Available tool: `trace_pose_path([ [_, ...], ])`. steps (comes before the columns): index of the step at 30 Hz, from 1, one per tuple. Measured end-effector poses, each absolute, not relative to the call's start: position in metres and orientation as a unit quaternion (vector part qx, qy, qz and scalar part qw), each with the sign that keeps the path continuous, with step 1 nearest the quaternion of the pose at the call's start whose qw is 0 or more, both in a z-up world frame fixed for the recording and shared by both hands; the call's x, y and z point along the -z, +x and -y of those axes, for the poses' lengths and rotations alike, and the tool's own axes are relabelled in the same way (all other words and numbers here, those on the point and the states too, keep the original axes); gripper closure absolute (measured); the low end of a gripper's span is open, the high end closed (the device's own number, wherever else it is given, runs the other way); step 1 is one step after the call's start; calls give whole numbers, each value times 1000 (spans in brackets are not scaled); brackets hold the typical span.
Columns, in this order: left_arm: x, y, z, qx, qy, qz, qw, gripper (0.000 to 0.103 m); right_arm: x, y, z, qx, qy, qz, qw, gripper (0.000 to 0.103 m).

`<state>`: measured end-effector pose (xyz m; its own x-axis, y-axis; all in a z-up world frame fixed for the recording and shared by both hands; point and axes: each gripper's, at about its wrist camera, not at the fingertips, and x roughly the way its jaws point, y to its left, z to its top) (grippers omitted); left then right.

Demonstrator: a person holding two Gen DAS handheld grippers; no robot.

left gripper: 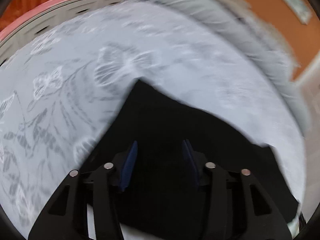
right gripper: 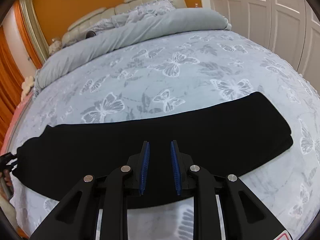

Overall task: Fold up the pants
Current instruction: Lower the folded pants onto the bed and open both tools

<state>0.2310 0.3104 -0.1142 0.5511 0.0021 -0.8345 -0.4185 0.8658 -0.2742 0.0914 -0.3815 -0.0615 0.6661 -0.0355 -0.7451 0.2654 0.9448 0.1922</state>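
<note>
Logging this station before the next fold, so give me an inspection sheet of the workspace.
Surface: bed with a pale blue butterfly-print cover, fairly smooth.
Job's things: black pants lie in a long flat strip across the near part of the bed; the end by the left gripper looks lifted or bunched.
Clutter: rolled grey duvet and pillows at the head of the bed.
Grippers: right gripper open above the pants' middle, holding nothing; left gripper open over one end of the pants, view motion-blurred.
Cables: nothing seen.
Surroundings: padded headboard, orange wall, orange curtains, white panelled doors.
</note>
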Motion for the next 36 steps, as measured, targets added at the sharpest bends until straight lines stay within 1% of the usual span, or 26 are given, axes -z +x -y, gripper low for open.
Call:
trace_pose_path([
  [2,121,234,-320,-135,-208,-433,866,69,68,98,386,95,137,-406,899,81],
  [3,122,237,-318,-141,-196,-430,870,69,71,100,385,97,127,-407,899,77],
  [4,119,235,-315,-148,-190,-424,873,69,75,106,377,84,109,-416,899,76],
  [5,115,232,-309,-152,-185,-414,878,71,77,114,359,56,100,-424,898,76],
  [7,105,223,-304,-137,-196,-398,885,70,78,137,313,-30,82,-434,897,76],
  [8,102,219,-303,-128,-206,-395,886,69,77,148,290,-60,68,-433,897,70],
  [9,97,215,-304,-122,-221,-387,887,68,76,162,261,-97,49,-431,896,60],
  [10,94,213,-306,-122,-231,-383,886,61,76,176,235,-126,31,-430,894,56],
  [11,91,213,-306,-125,-237,-384,884,57,77,188,213,-144,17,-426,893,56],
  [13,92,213,-308,-123,-245,-390,879,57,82,220,166,-179,-10,-423,888,56],
  [17,107,217,-311,-148,-218,-413,872,57,103,269,99,-209,-35,-440,872,56],
  [19,112,218,-313,-152,-206,-412,875,57,117,288,77,-214,-46,-447,867,56],
  [20,113,219,-313,-156,-198,-411,876,57,122,295,70,-211,-51,-449,867,57],
  [22,114,223,-311,-161,-178,-409,880,56,129,309,59,-217,-48,-445,868,78],
  [23,115,225,-310,-165,-170,-409,881,52,126,315,55,-218,-38,-445,868,94],
  [24,117,228,-309,-172,-159,-411,881,49,122,320,53,-215,-27,-440,871,100],
  [25,119,230,-309,-178,-155,-413,879,43,121,328,52,-210,-24,-435,875,100],
  [26,123,231,-311,-185,-158,-416,876,40,125,335,50,-197,-35,-436,878,103],
  [28,126,230,-314,-191,-170,-414,873,35,137,346,46,-174,-43,-457,871,103],
  [29,125,230,-316,-192,-175,-414,872,35,128,345,52,-172,-25,-450,876,103],
  [32,114,222,-321,-202,-198,-404,870,37,82,314,91,-163,27,-398,902,98],
  [34,94,210,-318,-208,-204,-384,876,37,60,285,123,-150,36,-385,910,85],
  [35,84,206,-314,-209,-199,-375,881,37,49,263,151,-130,31,-381,915,66],
  [36,67,198,-303,-207,-184,-358,892,37,42,241,182,-101,23,-379,920,53],
])
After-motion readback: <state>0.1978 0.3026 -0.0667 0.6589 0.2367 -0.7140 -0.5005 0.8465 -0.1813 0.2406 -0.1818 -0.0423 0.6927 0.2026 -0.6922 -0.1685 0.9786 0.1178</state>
